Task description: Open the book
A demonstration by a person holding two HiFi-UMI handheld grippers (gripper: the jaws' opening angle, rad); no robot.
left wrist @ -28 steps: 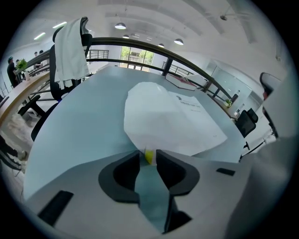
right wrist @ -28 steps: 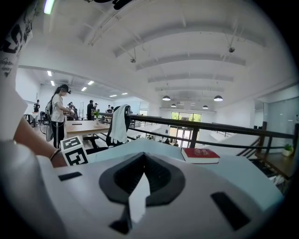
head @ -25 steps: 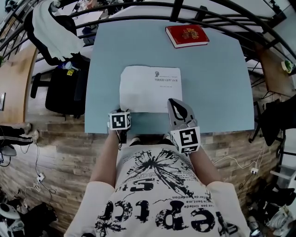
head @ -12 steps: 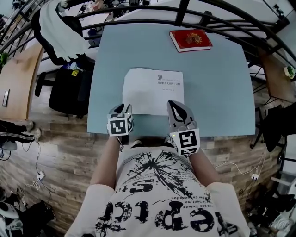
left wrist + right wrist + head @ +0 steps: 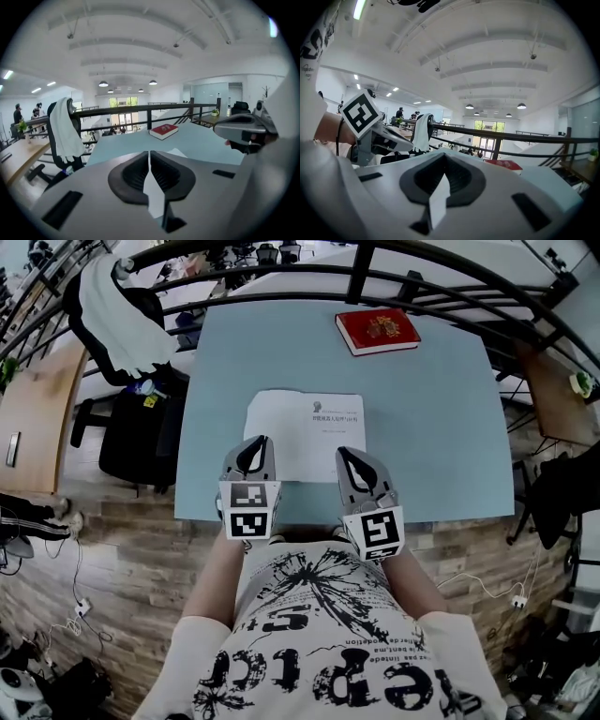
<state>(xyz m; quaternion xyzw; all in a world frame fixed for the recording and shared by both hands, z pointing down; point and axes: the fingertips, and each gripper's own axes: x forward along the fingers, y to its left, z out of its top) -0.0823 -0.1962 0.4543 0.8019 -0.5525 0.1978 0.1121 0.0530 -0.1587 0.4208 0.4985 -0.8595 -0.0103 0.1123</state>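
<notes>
White T-shirt (image 5: 323,634) — big black letters, seemingly "repic", white booklet (image 5: 291,432) — print too small to read

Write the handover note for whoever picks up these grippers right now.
Left gripper: shut, empty, over the near edge of the table.
Right gripper: shut, empty, beside the left one.
Red book: closed, flat at the table's far right, no gripper on it.
White booklet: flat mid-table, just beyond both grippers; open or closed, cannot tell.
Done: nothing that shows.
Left: open the book.
</notes>
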